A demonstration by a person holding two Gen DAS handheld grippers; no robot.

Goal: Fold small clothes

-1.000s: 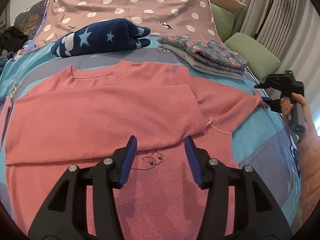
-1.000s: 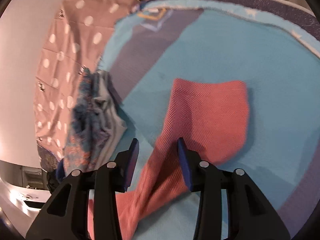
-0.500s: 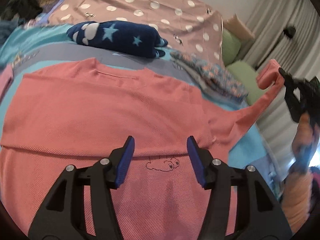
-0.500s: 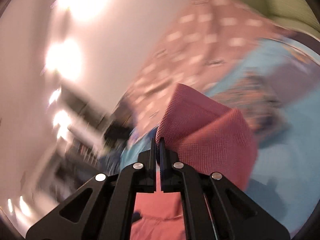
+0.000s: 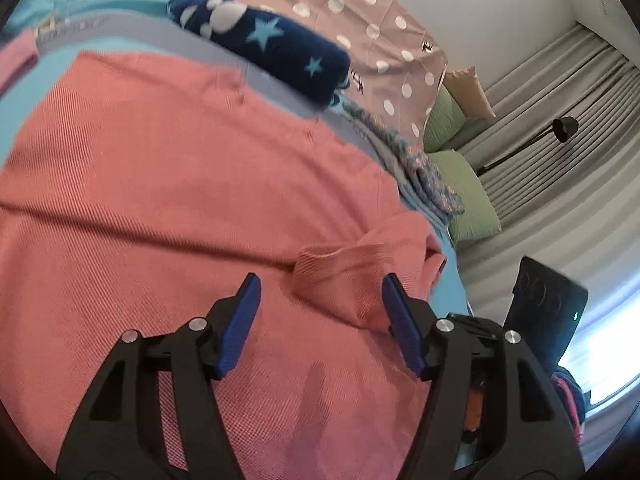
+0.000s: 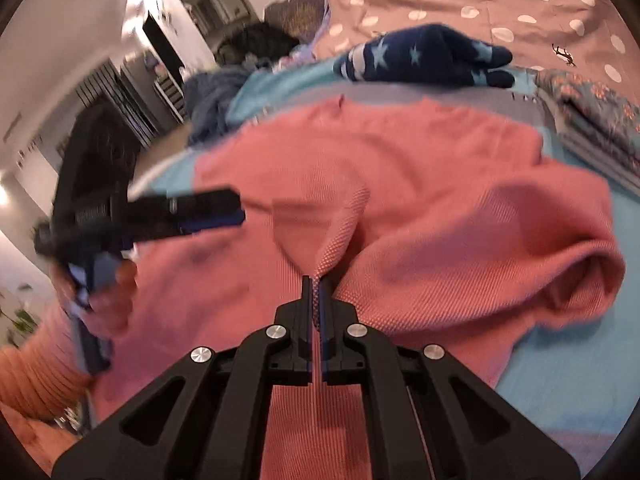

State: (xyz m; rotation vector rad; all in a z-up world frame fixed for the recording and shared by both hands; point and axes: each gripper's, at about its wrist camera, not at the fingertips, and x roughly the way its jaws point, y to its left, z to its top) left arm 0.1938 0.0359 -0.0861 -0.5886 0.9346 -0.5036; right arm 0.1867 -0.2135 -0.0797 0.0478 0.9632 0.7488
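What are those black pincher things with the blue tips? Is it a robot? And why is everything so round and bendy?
No robot: a person holds a claw in each hand. Each has a bendy-lens camera looking along its fingers, so there are two pictures. A pink sweater lies on the bed, beside a navy star blanket and folded floral clothes. The right claw is pinching the sweater's sleeve, folding it over the sweater. The left claw is opening above the cloth, holding nothing.
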